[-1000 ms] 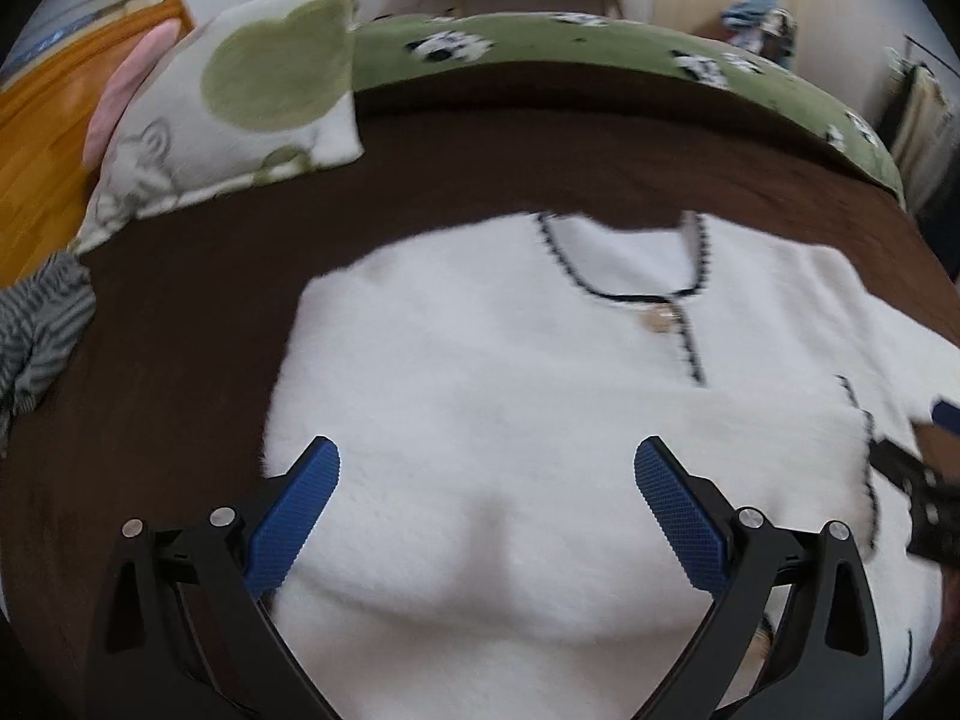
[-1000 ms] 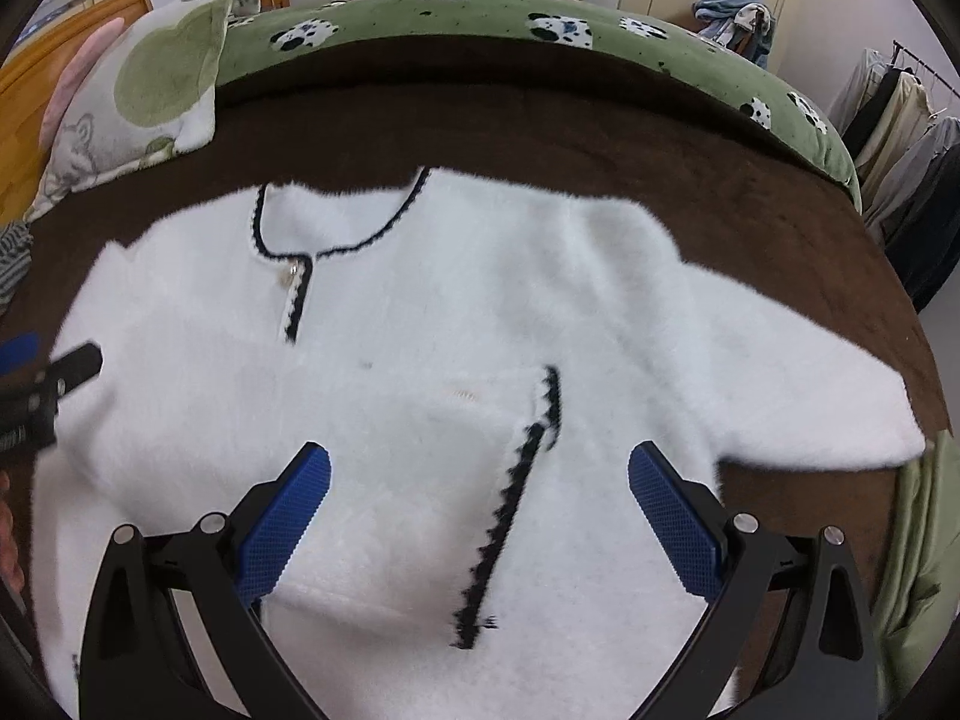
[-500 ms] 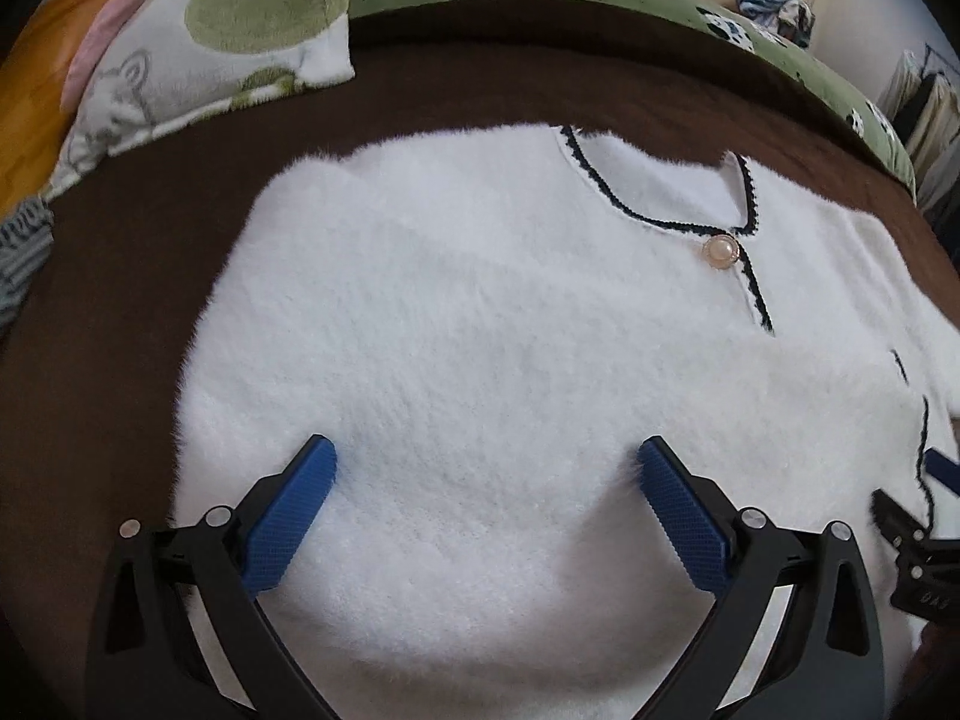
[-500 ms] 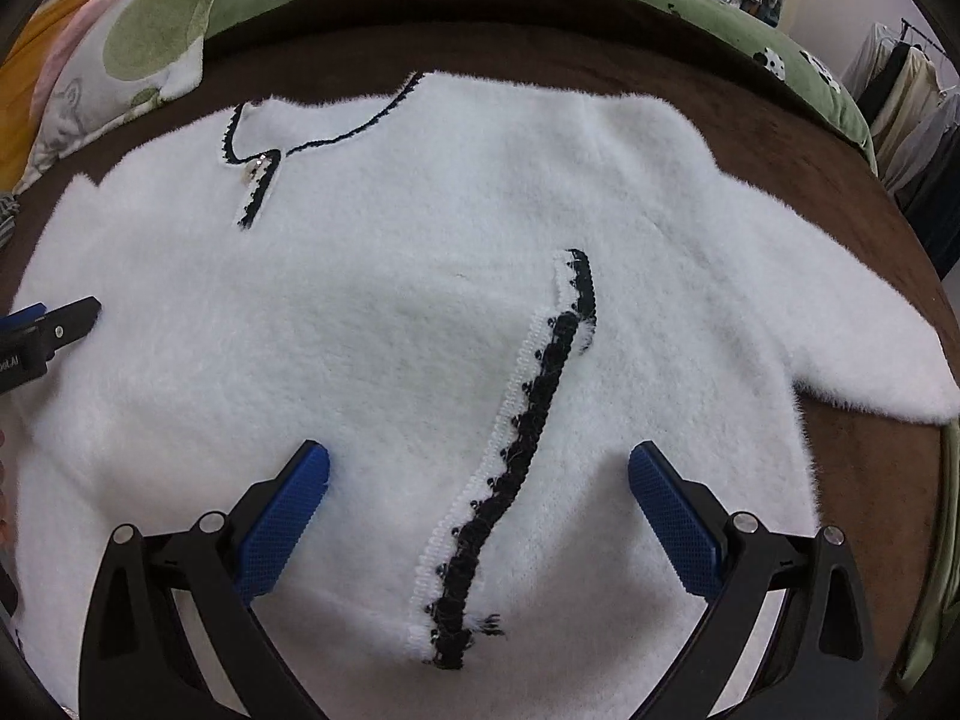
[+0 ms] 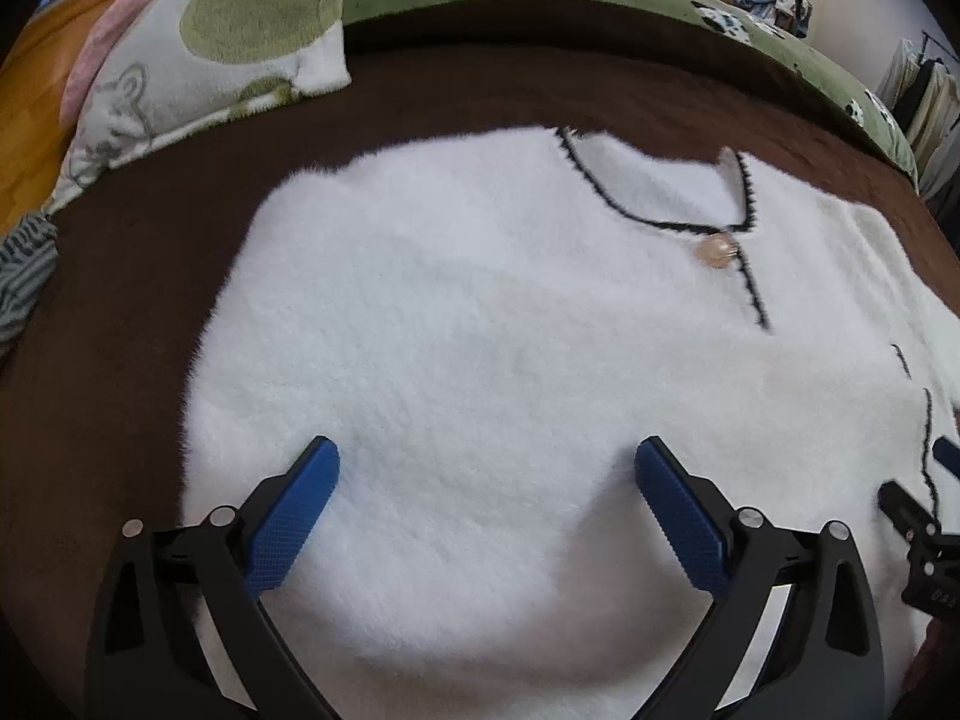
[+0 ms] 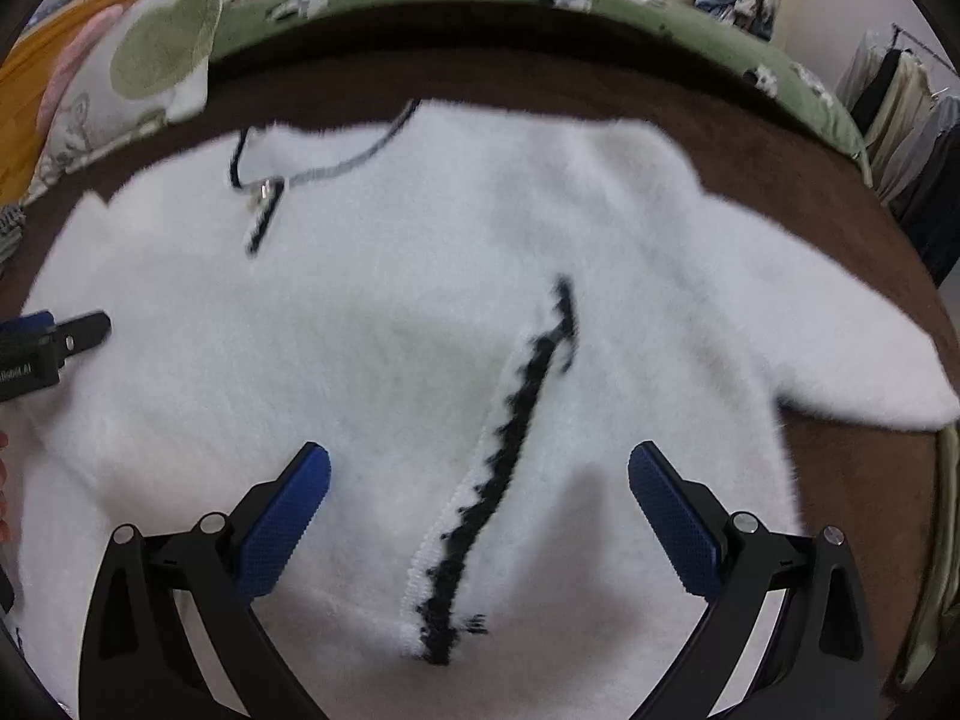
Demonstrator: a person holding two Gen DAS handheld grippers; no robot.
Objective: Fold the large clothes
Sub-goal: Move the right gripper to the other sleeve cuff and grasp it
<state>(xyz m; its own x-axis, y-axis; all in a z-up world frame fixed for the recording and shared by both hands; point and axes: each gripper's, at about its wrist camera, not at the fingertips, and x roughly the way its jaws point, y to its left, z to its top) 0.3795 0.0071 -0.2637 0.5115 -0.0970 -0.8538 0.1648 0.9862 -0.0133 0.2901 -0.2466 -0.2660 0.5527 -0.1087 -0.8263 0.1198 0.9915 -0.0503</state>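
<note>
White fluffy cardigan (image 5: 480, 330) lies spread flat on the brown bedspread (image 5: 120, 360) of the bed, filling the space ahead of and beneath both grippers. The left gripper (image 5: 486, 504) hangs just over its left half with jaws spread wide, grasping nothing; past its fingers, to the upper right, sit the black-trimmed neckline (image 5: 654, 219) and a pearly button (image 5: 717, 250). The right gripper (image 6: 480, 504) is likewise released, jaws wide apart above the cardigan's right half. Running forward between its fingers is the black zigzag trim (image 6: 504, 462) of a folded-over edge. Ahead and to its right one sleeve (image 6: 840, 348) stretches out across the bedspread. Far to its left the tip of the left gripper shows above the fabric. Beyond the cardigan, to the far left, a green-spotted pillow (image 5: 228, 42) rests against an orange headboard (image 5: 24, 90).
</note>
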